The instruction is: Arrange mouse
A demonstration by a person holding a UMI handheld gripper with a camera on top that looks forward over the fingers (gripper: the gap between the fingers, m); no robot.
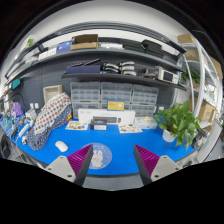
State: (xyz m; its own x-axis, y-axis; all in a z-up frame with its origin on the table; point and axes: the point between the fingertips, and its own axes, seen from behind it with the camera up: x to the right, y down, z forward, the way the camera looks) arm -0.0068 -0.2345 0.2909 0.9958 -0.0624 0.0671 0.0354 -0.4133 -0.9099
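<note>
Probably light, rigid, slick-shelled: mouse (62, 146) on mat (120, 148), ahead-left of gripper (111, 165). Spread wide, holding nothing. Best pinched across narrow flanks.

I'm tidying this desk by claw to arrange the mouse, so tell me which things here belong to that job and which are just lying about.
For the job:
white mouse, on the blue mat, ahead of the left finger
claw, open, holding nothing

Just lying about:
round clear dish between the fingers
potted plant
checked cloth
drawer cabinets
</note>
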